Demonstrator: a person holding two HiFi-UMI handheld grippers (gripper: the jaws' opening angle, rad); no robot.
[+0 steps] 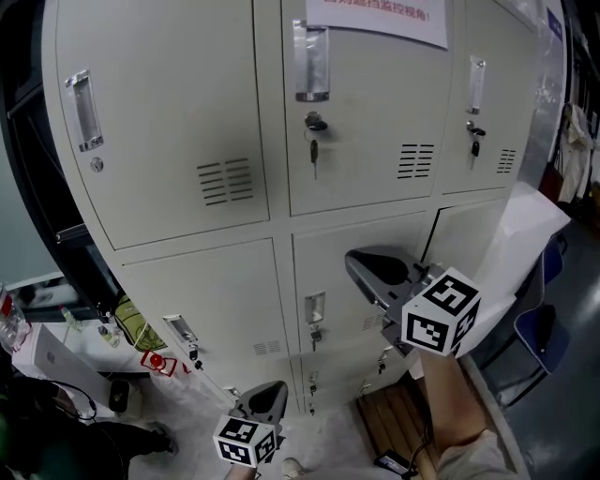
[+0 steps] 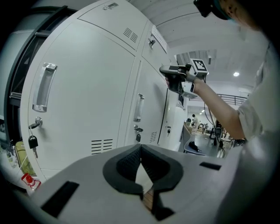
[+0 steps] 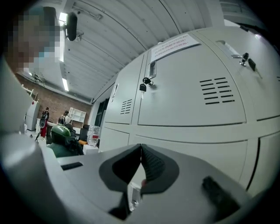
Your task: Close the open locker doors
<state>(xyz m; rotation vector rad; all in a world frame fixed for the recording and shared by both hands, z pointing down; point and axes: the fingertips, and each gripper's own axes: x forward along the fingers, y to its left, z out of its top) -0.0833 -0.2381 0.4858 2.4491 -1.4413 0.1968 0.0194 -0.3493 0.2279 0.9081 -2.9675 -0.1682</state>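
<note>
Right tool (image 1: 366, 265) is nearest the head camera, its marker cube (image 1: 441, 312) large in the foreground. The jaws are pressed together tip to tip and grip nothing. My guess is they are kept closed to make a blunt pusher, since a door needs a shove and not a grasp.

Left tool (image 1: 272, 394) hangs low, well left of and below the right one. Its jaws also meet and are empty. It points at the lower row of doors and looks idle.

Locker bank (image 1: 187, 281) fills the view ahead of both tools. The doors in front of them sit flush, and keys (image 1: 314, 127) hang in several locks above the right tool.

Notice (image 1: 375, 14) is taped high above the right tool. It carries red print, cropped and too small to read. No brand marks show anywhere.

Open door (image 1: 530, 244) stands swung out just right of the right tool, beyond its cube. The tool is raised near that column, probably to reach the panel. I cannot tell if it is touching it.
</note>
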